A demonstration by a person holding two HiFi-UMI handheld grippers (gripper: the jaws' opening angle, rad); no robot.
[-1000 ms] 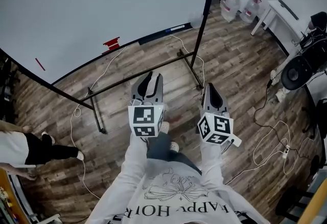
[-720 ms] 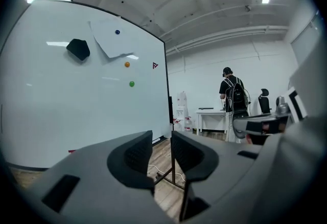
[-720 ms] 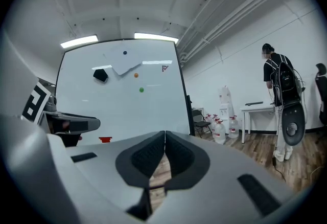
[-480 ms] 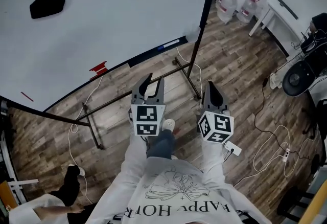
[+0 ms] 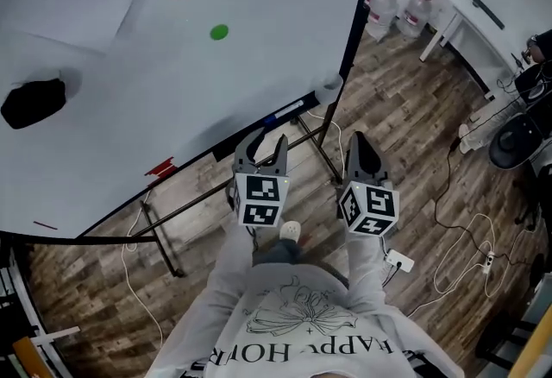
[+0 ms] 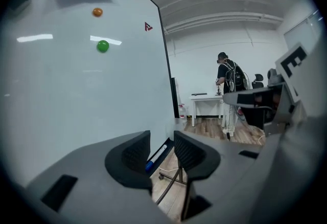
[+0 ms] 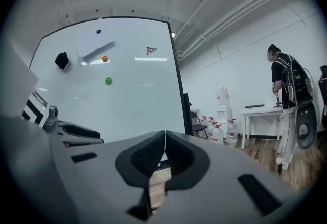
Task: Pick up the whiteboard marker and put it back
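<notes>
Approach step: the left gripper (image 5: 262,145) has just been opening its jaws, nothing between them, toward the whiteboard marker (image 5: 287,111) on the ledge (image 5: 235,141) of the whiteboard (image 5: 216,83). The right gripper (image 5: 360,146) is closed, empty. Next, the left must straddle the marker.

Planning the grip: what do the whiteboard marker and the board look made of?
The whiteboard marker looks like smooth plastic: white barrel, blue cap. The whiteboard seems a glossy white coated panel; it mirrors the ceiling lights.

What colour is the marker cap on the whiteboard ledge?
The marker cap is blue; left gripper view.
</notes>
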